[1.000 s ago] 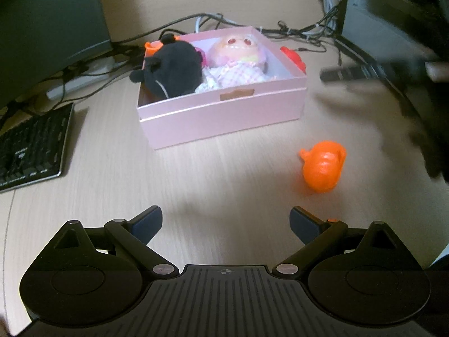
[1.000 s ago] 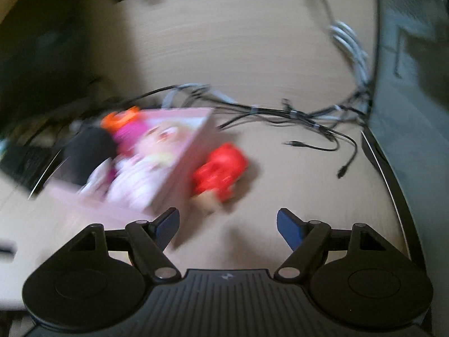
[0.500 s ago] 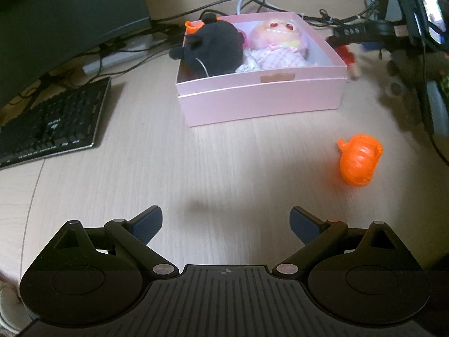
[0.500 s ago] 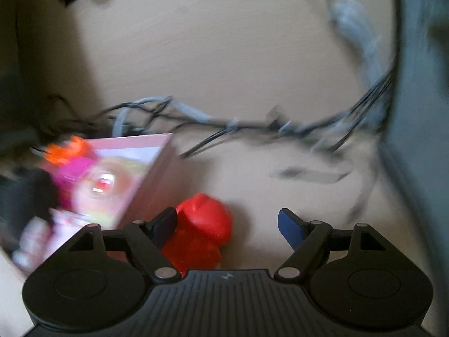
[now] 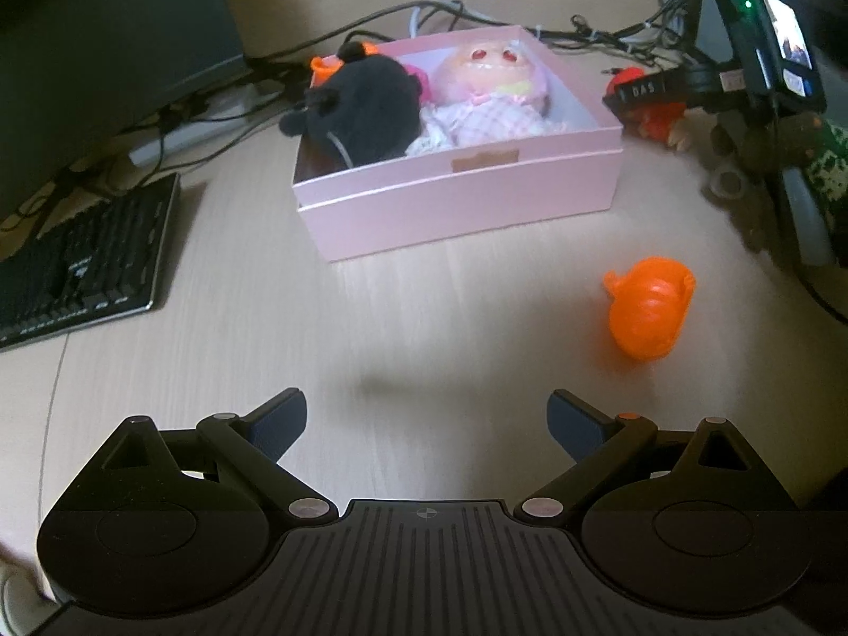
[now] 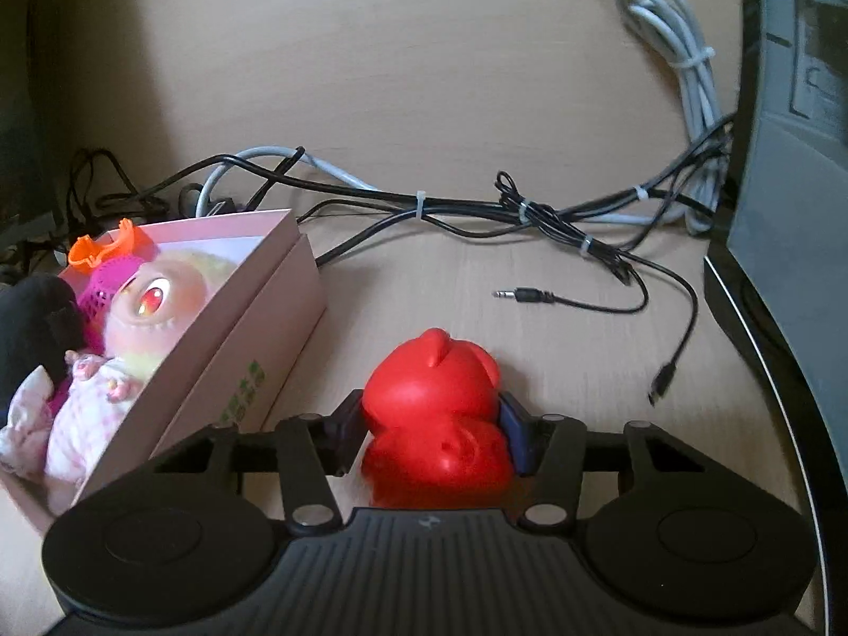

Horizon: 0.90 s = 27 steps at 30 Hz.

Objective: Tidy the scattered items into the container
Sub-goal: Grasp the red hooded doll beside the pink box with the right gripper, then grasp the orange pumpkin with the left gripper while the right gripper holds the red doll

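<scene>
The right gripper is clamped on a glossy red rounded plastic toy figure, its blue pads pressed to either side of the toy, just beside the outer wall of the open pale pink cardboard box; the left gripper hangs with its fingers spread wide and nothing between them, over bare desk; a bright orange ribbed plastic toy lies on its side on the desk, near the box but outside it; inside the box sit a black plush toy and a pale doll in a pink checked dress

The red toy looks smooth and curved, so it could slip or twist out of the pads on the lift; the box wall is close enough to be knocked; black cables and a loose audio plug lie just behind and could snag

The surface is a light wood-grain desk; a black keyboard and a dark monitor stand to the left, and a dark computer case at the right
</scene>
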### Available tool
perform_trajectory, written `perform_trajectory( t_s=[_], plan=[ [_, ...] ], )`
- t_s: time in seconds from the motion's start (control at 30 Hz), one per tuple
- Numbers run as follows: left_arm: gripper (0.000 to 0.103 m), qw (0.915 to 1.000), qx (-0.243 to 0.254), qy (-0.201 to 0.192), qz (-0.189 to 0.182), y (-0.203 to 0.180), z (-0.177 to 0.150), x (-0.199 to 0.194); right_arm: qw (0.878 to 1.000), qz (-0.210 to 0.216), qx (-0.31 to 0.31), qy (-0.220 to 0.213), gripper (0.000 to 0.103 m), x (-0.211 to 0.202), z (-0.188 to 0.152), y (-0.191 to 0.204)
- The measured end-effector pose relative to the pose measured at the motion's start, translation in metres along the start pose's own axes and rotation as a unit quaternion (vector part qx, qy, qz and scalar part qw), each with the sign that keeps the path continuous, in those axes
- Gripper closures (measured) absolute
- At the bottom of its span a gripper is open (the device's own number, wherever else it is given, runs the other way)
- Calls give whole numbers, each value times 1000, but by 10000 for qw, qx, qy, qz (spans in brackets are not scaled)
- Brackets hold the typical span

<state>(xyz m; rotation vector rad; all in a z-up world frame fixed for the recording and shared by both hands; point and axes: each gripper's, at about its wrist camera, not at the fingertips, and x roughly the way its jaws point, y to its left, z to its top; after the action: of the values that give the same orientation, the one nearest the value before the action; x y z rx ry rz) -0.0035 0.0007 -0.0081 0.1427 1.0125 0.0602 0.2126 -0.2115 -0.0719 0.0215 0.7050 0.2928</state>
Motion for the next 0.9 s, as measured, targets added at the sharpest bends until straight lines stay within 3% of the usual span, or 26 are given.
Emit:
perform_trajectory(
  t_s=[0.23, 0.43, 0.8, 0.87, 0.9],
  plan=[
    [3, 9978, 118, -195, -621, -10, 5, 4, 9999, 86, 101, -65, 52, -60, -30, 0],
    [3, 9910, 660, -396, -1091, -37, 10, 4, 9996, 154, 213, -51, 52, -107, -55, 15],
    [4, 9809, 985, -549, -1584, -72, 13, 35, 9999, -90, 113, -25, 52, -172, -85, 49],
    [7, 9794, 1040, -624, -1612, -75, 12, 37, 9998, -161, 77, 11, 52, -179, -89, 53],
    [21, 9787, 1064, -670, -1622, -76, 11, 38, 9998, -187, 64, 28, 52, -181, -91, 54]
  ],
)
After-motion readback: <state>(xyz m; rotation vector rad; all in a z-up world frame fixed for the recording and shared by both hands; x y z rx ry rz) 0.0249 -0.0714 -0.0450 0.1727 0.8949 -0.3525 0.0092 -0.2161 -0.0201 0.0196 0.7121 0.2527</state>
